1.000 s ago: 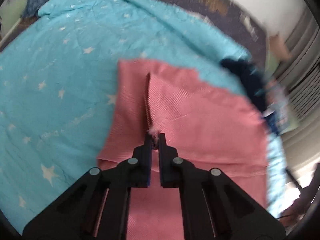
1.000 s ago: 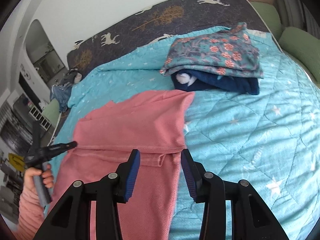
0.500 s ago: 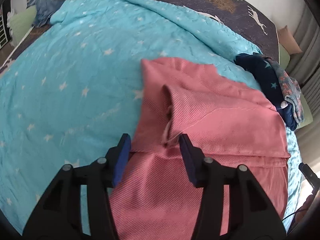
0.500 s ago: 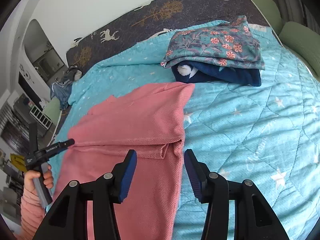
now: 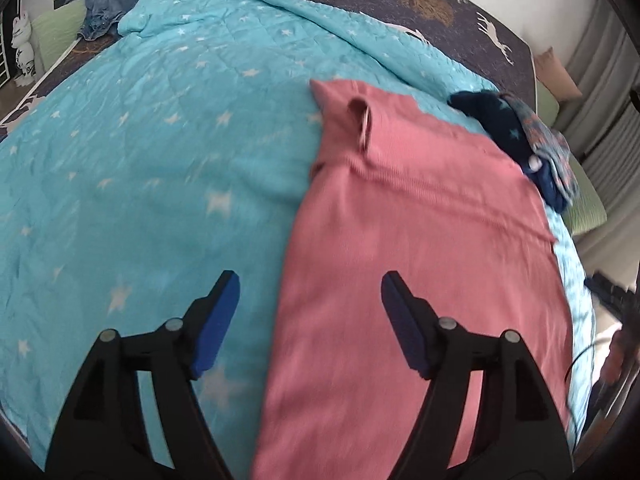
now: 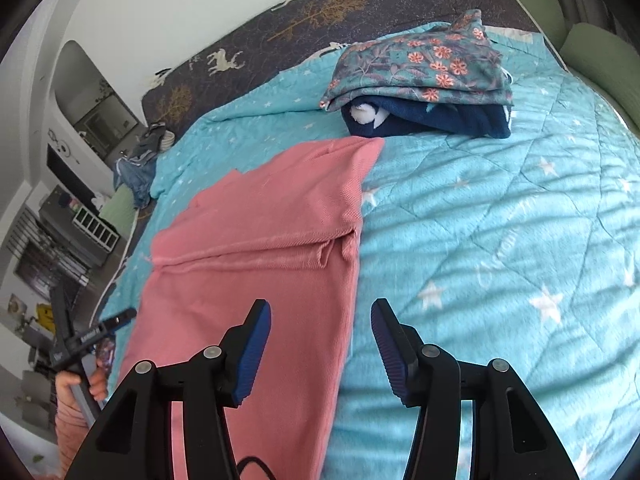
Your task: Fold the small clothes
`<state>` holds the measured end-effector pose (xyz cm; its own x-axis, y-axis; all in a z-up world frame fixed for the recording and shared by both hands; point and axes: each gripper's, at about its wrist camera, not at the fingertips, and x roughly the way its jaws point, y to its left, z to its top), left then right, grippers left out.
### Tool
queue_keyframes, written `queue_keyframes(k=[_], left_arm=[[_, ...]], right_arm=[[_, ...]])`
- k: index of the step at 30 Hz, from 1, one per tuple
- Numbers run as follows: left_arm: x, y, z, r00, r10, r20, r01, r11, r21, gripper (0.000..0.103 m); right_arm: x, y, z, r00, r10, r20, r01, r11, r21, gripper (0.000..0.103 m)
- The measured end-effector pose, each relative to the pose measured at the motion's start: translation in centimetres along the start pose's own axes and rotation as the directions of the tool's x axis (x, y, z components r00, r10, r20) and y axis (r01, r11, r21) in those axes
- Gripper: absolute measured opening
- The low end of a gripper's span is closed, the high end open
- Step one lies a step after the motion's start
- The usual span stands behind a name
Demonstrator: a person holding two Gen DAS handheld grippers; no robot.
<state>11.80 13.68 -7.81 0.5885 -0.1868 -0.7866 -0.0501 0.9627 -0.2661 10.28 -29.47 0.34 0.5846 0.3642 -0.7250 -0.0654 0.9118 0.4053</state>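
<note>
left wrist: above near-left edge, facing across | right wrist: near-right | shared: pink garment (image 5: 420, 240) (image 6: 256, 240)

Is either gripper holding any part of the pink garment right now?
No. The left gripper and right gripper are both open above the pink garment, gripping nothing.

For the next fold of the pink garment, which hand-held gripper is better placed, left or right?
Probably left. The left hand-held gripper is open, straddling the pink garment's long edge. The right hand-held gripper is open too, over the opposite edge, so the difference is small.
</note>
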Motion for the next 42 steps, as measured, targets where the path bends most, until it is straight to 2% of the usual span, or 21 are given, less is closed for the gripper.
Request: queue_keyframes(k=[6,10,12,17,24,30,38,40,42], left_arm=[[-2.2,0.8,-2.7,1.0,0.015,0.016,-0.015,1.0,0.001,0.077],[-3.3,0.7,-3.4,0.999,-0.001,0.032,0.001,1.0,0.001,0.079],[-3.8,0.6,-3.8,0.999,-0.01,0.037,0.01,1.0,0.004,0.079],[-5.0,0.1,-5.9,0.999,-0.017,0.032,0.016,0.999,0.034,0.079],[-6.2,1.2,-10.2,1.0,-0.016,-0.012,0.016,1.0,0.025,0.079],[-7.5,2.2,-13.4,0.999,-0.036,-0.02,0.037,0.999,0.019,0.079],[-9.2,3.0,-15.3,0.992,-0.12,-0.034,0.121,0.992,0.021,0.079],[-9.1,3.0,-15.4,0.993,-0.12,-0.025,0.12,0.993,0.02,0.071],[-9.2,2.9,-15.3,0.994,-0.113,-0.014,0.113,0.993,0.029,0.047]], right_arm=[[-4.6,0.7,-0.8,0.997,0.013,0.072,-0.011,0.999,-0.033,0.054],[-8.4,1.4,-1.4,0.991,0.02,0.132,-0.011,0.998,-0.064,0.058],[-9.6,1.6,-2.3,0.991,0.039,0.131,-0.031,0.997,-0.07,0.059],[-10.4,2.0,-6.2,0.994,0.08,0.075,-0.073,0.992,-0.099,0.061],[-8.9,1.2,-12.6,0.989,0.134,-0.07,-0.136,0.99,-0.033,0.061],[-8.8,0.6,-15.7,0.966,0.217,-0.138,-0.215,0.976,0.027,0.061],[-7.8,1.4,-17.4,0.934,0.255,-0.251,-0.264,0.965,-0.001,0.062],[-6.9,1.1,-17.2,0.921,0.279,-0.271,-0.28,0.959,0.036,0.063],[-6.0,0.6,-16.7,0.906,0.322,-0.275,-0.308,0.947,0.094,0.063]])
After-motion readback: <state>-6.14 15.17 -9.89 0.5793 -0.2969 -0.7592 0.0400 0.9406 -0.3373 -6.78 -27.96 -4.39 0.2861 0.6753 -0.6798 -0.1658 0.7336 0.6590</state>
